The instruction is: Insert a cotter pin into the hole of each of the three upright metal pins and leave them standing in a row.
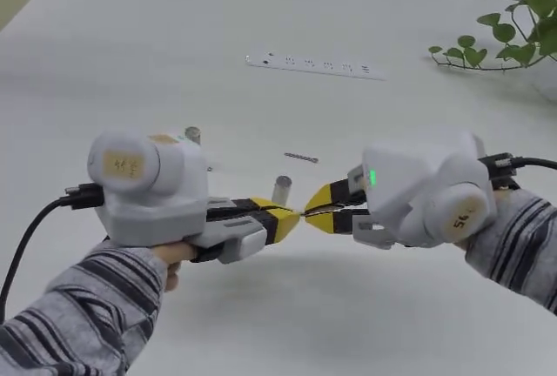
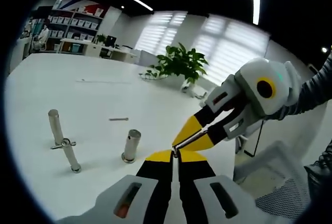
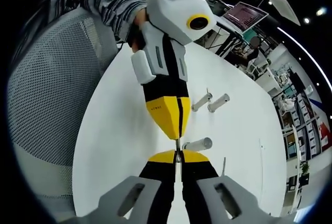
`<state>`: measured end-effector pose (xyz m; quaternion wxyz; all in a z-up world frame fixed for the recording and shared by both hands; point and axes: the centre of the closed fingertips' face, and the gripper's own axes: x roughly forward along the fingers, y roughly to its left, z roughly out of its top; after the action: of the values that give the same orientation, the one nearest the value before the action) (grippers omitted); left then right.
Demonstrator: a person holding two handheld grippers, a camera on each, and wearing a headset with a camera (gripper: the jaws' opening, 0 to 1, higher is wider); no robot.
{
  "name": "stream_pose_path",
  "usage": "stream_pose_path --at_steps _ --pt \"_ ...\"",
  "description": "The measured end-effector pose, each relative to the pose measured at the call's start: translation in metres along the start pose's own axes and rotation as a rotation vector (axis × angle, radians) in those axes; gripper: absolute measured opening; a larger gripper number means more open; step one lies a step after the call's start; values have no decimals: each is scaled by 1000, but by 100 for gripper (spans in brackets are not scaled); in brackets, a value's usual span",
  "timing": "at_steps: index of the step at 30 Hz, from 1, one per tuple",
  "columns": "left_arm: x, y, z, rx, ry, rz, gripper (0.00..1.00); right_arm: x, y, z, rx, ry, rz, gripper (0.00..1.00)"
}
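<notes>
A white table (image 1: 130,45), leafy plant (image 2: 179,63), blind-covered windows (image 2: 228,53) — perhaps shelving (image 2: 78,19) beyond.

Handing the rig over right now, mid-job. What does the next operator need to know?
Left gripper: shut on one end of a cotter pin, held above the table.
Right gripper: shut on the other end, tip to tip with the left.
Things: the near metal pin stands upright and bare. The back metal pin and second back pin sit close together, with a fitted cotter pin apparently through one. A spare cotter pin lies on the table.
Done: apparently one pin fitted.
Left: fit the others and line up the row.
</notes>
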<state>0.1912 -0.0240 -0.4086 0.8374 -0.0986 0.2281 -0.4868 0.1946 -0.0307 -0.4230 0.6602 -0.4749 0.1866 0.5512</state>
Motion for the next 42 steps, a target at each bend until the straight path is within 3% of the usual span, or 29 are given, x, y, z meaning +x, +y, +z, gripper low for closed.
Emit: stream_pose_path --at_steps 2,6,12,18,27,29,42 --pt "0 -3 0 22 5 -11 0 0 -1 -2 12 6 3 0" --pt "1 -9 0 138 21 -32 0 -1 0 -5 39 8 23 4" --pt "0 -14 -3 267 62 -41 0 -4 4 -9 79 8 64 3" --pt "-1 -13 -3 306 73 -48 0 -6 8 -12 106 9 84 2" --pt "-1 -14 -7 321 94 -64 0 -6 15 -9 89 -1 117 0" --pt "-1 -11 -10 328 115 -54 0 -6 16 -9 79 2 125 0" --pt "0 1 -5 336 93 28 4 -6 8 -11 87 -2 84 0"
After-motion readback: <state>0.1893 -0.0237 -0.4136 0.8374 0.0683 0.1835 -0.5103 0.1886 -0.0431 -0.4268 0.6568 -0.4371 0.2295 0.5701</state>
